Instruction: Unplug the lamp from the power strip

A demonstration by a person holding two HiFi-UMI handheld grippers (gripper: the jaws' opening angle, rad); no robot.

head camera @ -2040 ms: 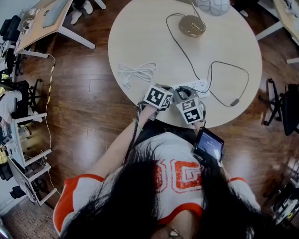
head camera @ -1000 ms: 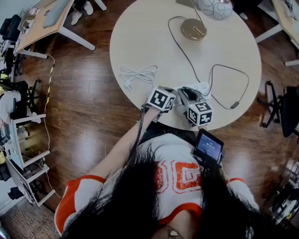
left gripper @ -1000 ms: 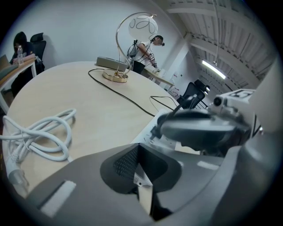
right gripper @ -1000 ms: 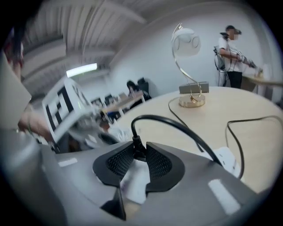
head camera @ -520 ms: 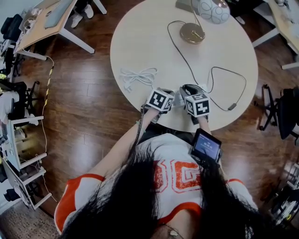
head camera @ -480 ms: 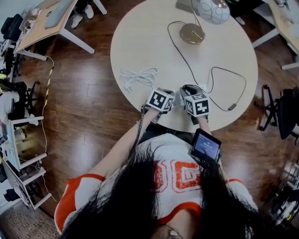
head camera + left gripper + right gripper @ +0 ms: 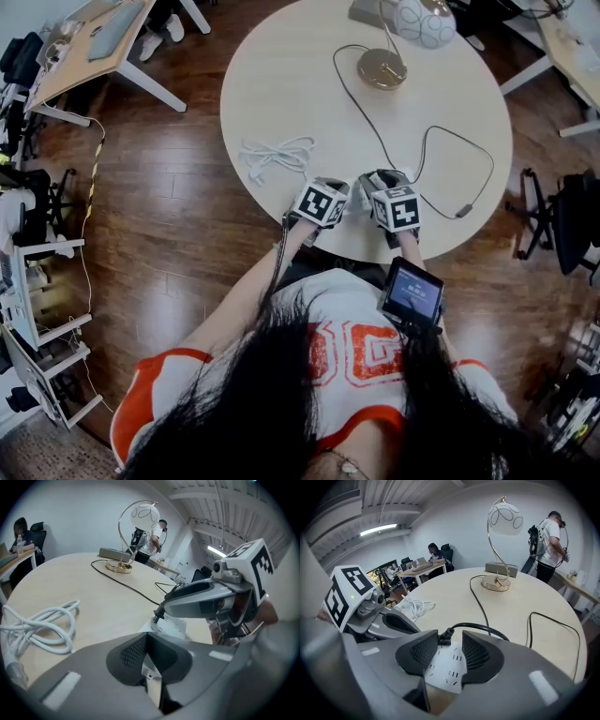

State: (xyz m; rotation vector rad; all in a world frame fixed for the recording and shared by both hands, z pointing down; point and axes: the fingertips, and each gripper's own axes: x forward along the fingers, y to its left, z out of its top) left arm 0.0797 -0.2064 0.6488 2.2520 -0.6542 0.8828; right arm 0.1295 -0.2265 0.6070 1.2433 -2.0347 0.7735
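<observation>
The white power strip (image 7: 445, 667) lies near the table's front edge; in the head view both grippers hide it. A black plug (image 7: 444, 637) sits at the strip's far end, with its black cord (image 7: 375, 131) running to the lamp (image 7: 382, 67). My right gripper (image 7: 450, 651) straddles the plug. Its jaws are opening, and the pads stand clear of the plug on both sides. My left gripper (image 7: 146, 662) is beside it on the left with its pads together. Its tips are at the strip's (image 7: 171, 627) near end, and I cannot tell whether they pinch it.
A coiled white cable (image 7: 277, 153) lies left of the grippers on the round table (image 7: 281, 66). A grey box (image 7: 366, 11) stands behind the lamp. The cord carries an inline switch (image 7: 463, 212) near the right rim. A person (image 7: 548, 541) stands beyond the table.
In the head view my right gripper has shifted up onto the table, closer to the left one. The left gripper has barely moved.
</observation>
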